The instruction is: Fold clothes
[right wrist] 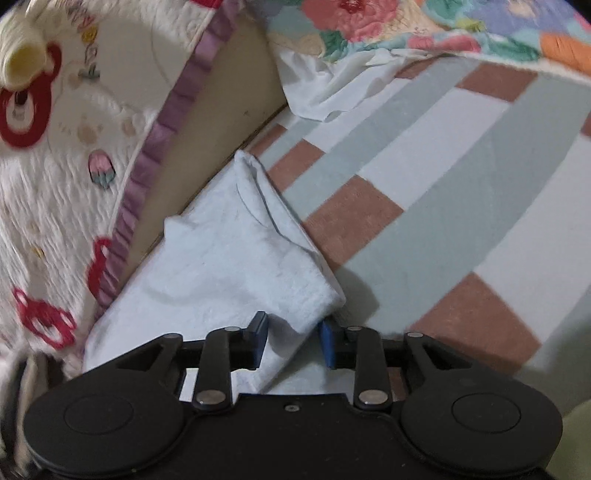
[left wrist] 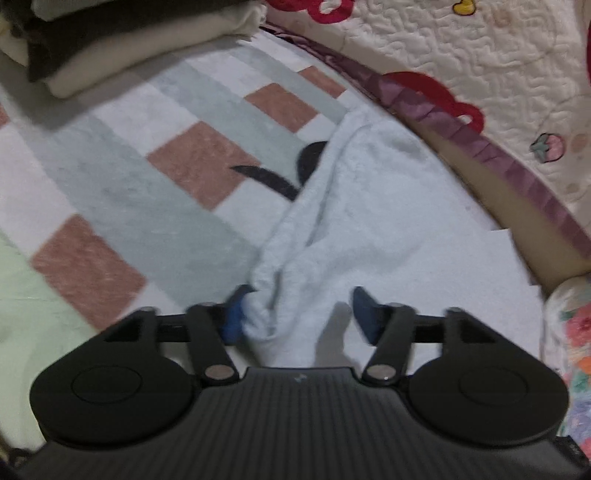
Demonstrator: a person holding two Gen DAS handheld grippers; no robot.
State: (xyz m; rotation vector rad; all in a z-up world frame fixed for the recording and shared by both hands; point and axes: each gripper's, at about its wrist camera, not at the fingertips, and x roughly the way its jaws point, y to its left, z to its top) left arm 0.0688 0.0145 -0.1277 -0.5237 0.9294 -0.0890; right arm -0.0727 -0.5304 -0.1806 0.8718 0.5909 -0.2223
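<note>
A pale blue fleecy garment [left wrist: 362,206] lies folded on a checked blanket [left wrist: 147,177], along the base of a bed edge. In the left wrist view my left gripper [left wrist: 301,315] stands open over the garment's near end. A bunched fold rests against the left pad, and the right pad is off the cloth. The right wrist view shows the same garment [right wrist: 229,258] as a folded slab. Its near corner sits between the parted jaws of my right gripper [right wrist: 293,338], which is open and not pinching it.
A stack of folded clothes [left wrist: 110,48], cream and dark, sits on the blanket at the far left. A white quilt with red motifs and a purple frill [right wrist: 55,184] borders the garment. A crumpled white cloth [right wrist: 332,85] and a floral quilt [right wrist: 406,29] lie beyond.
</note>
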